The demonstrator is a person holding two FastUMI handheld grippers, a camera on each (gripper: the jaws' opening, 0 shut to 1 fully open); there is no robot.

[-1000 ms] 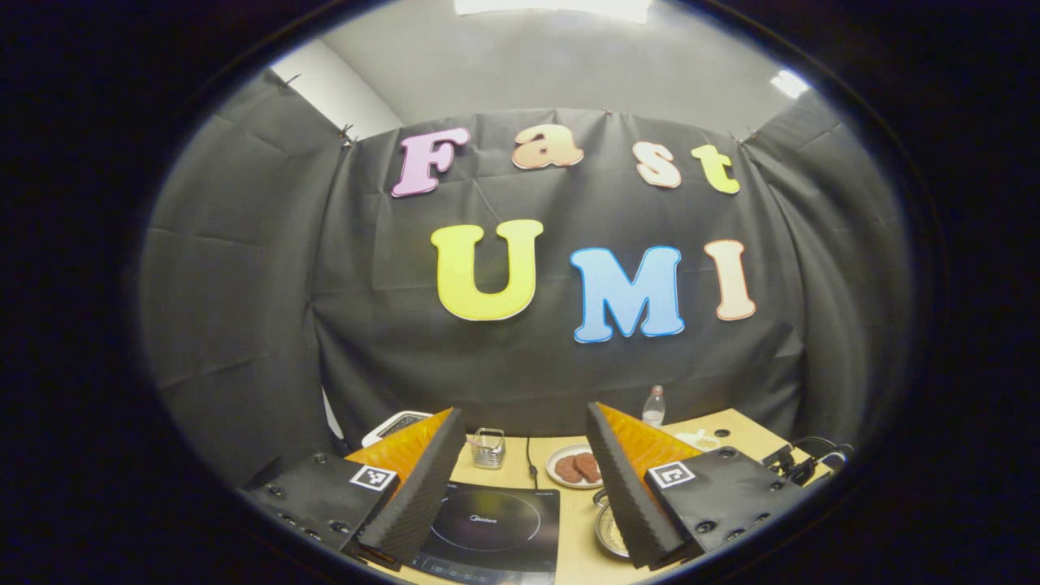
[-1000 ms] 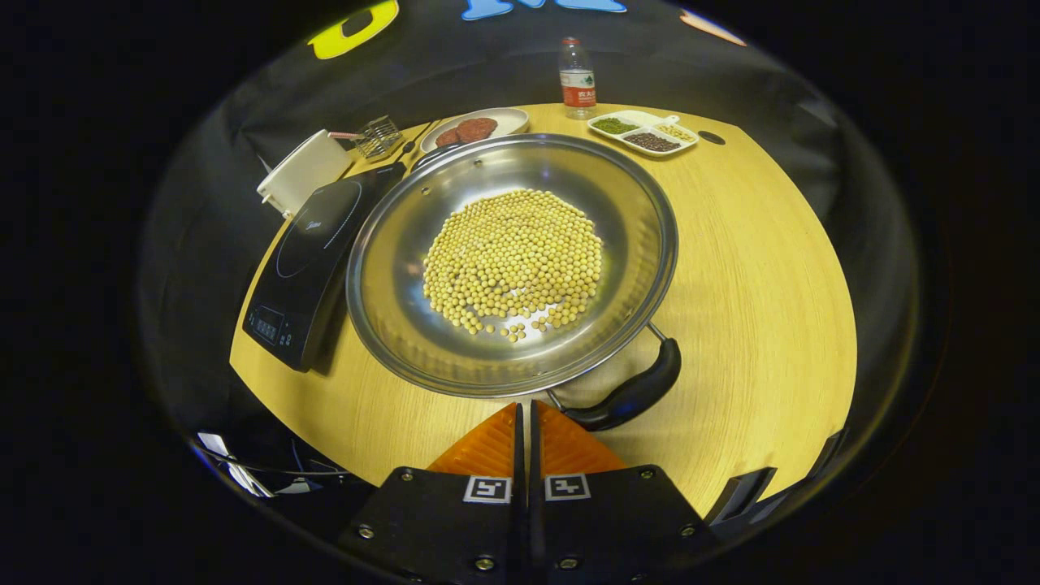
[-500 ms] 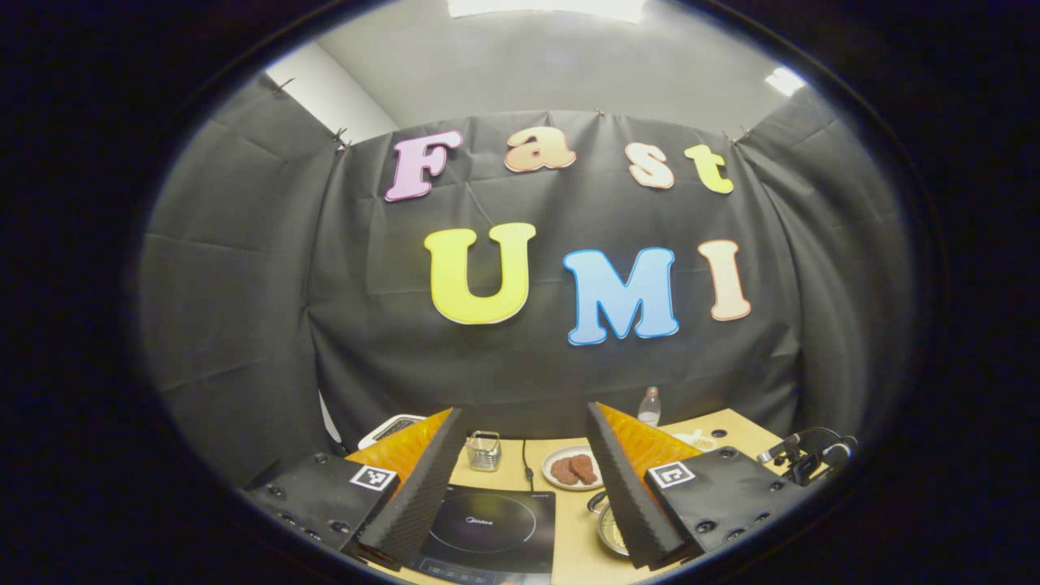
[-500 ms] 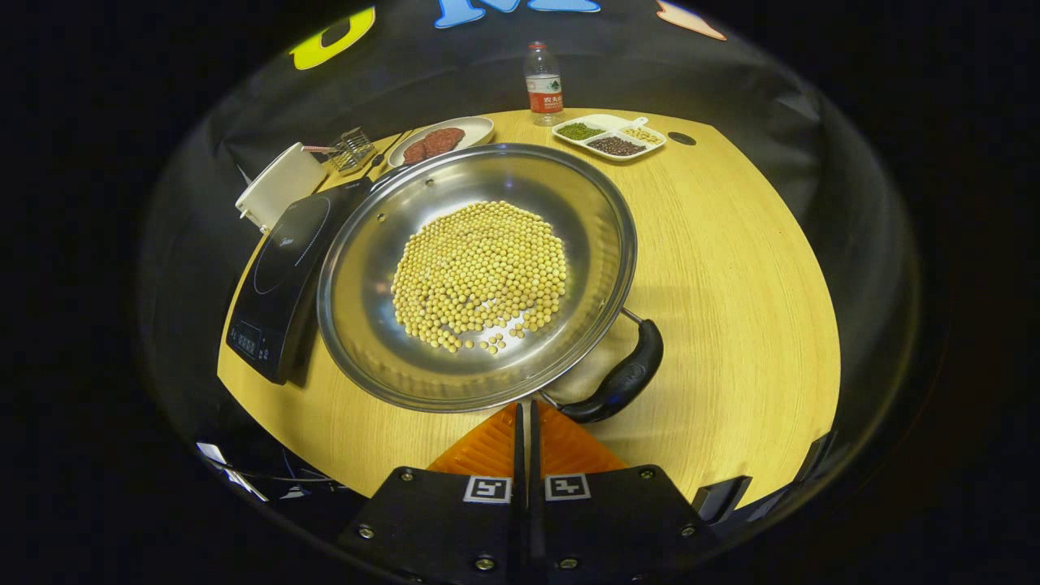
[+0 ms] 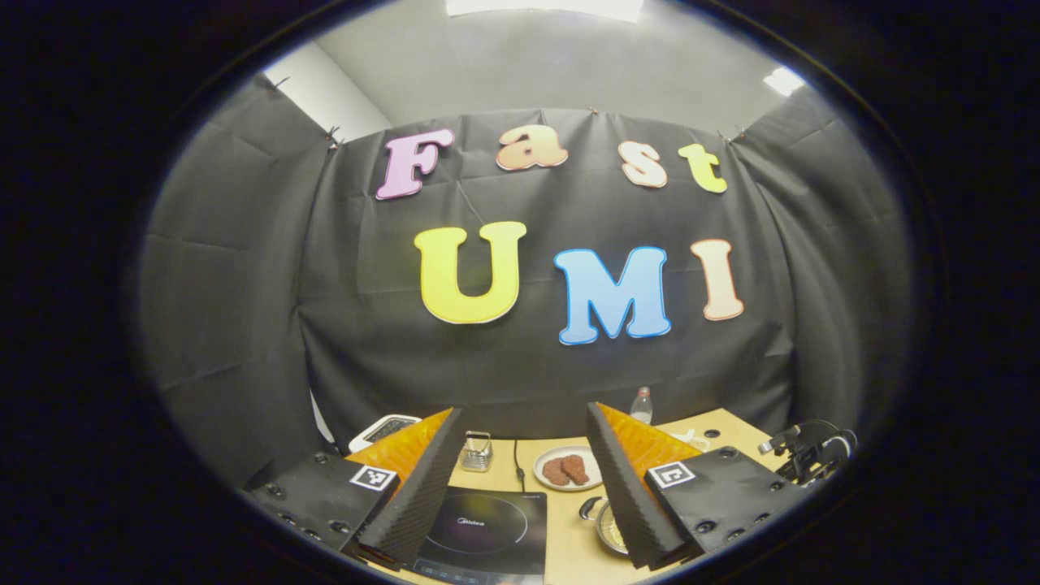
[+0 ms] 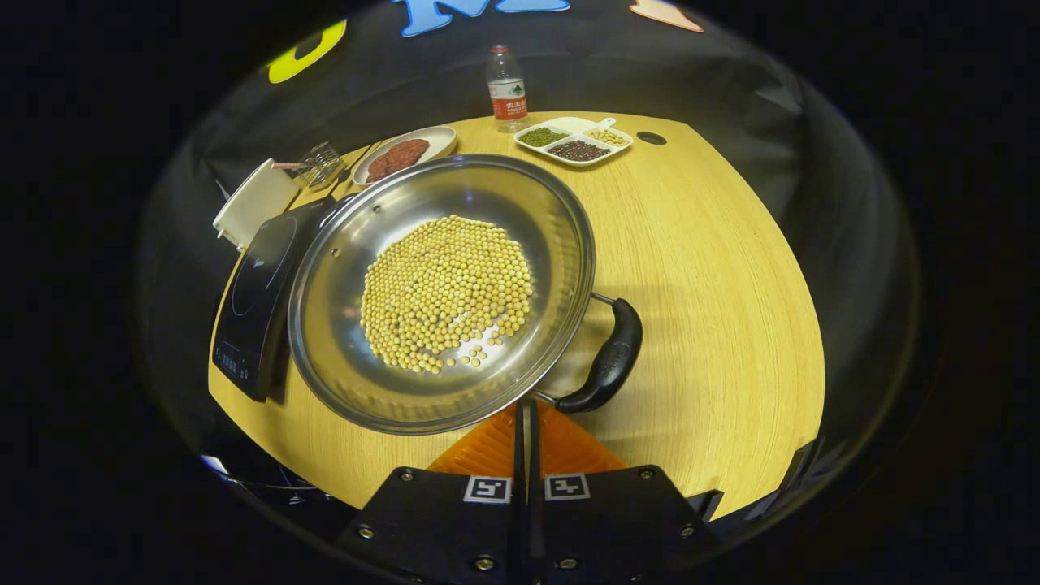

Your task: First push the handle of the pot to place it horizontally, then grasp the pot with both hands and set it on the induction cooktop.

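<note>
A steel pot point(image 6: 341, 325) with a layer of yellow soybeans point(image 6: 443, 292) stands on the wooden table point(image 6: 715, 309). Its black handle point(image 6: 609, 357) points right and a little toward me. My right gripper point(image 6: 526, 406) is shut, with nothing between its fingers, and its tips sit against the pot's near rim beside the handle's near end. The black induction cooktop point(image 6: 252, 301) lies just left of the pot. My left gripper point(image 5: 522, 408) stands open, held high over the table's near side, above the cooktop point(image 5: 487, 528) and the pot's edge point(image 5: 605, 528).
At the table's far side stand a plate of brown patties point(image 6: 398, 154), a water bottle point(image 6: 508, 77), a divided dish of beans point(image 6: 573, 140), a wire basket point(image 6: 318, 162) and a white box point(image 6: 252, 199). Bare tabletop lies right of the pot.
The pot has turned counterclockwise under the right gripper's push. Its handle has swung from the near right round to the right. The left gripper has drifted slightly and stays open.
</note>
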